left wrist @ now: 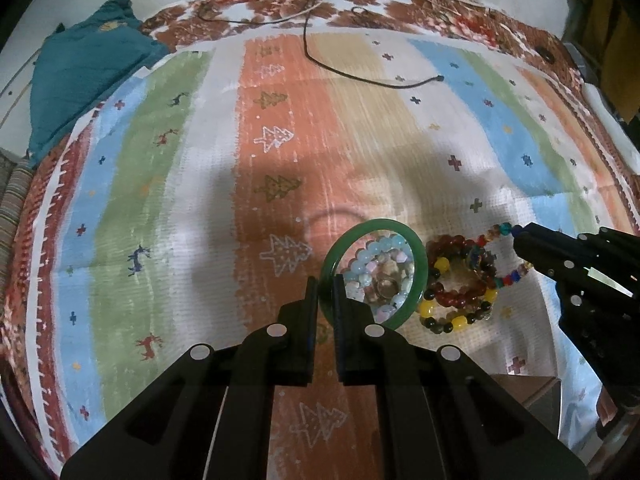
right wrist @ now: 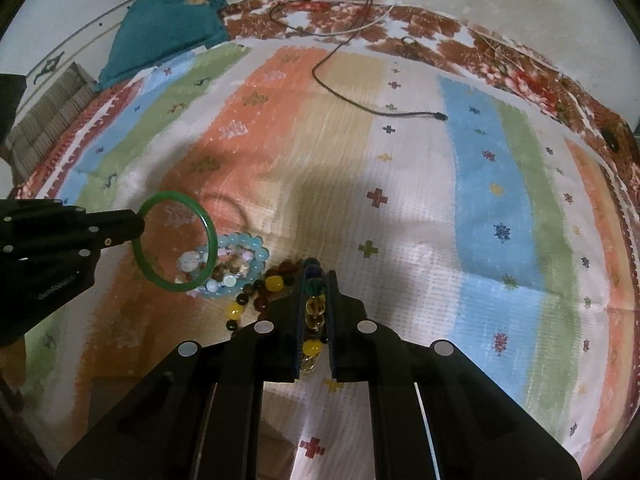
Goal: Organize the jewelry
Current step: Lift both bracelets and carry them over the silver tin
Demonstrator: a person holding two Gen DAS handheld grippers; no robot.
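- The left gripper (left wrist: 327, 292) has its fingers pressed onto the rim of the green bangle (left wrist: 416, 248), which it holds tilted above the cloth (left wrist: 200, 200).
- Through and just under the bangle's ring lies a pale blue bead bracelet (left wrist: 374, 250).
- The right gripper (right wrist: 316, 300) pinches a multicoloured bead strand (right wrist: 314, 308) between its fingers; green, amber and yellow beads show in the gap.
- Just left of the right gripper's tips sits a heap of dark red and yellow bead bracelets (right wrist: 260, 292), touching the pale blue one.
- Far ahead of both grippers a black cable (right wrist: 400, 113) trails over the striped cloth, with a teal garment (right wrist: 168, 24) at the far left corner.
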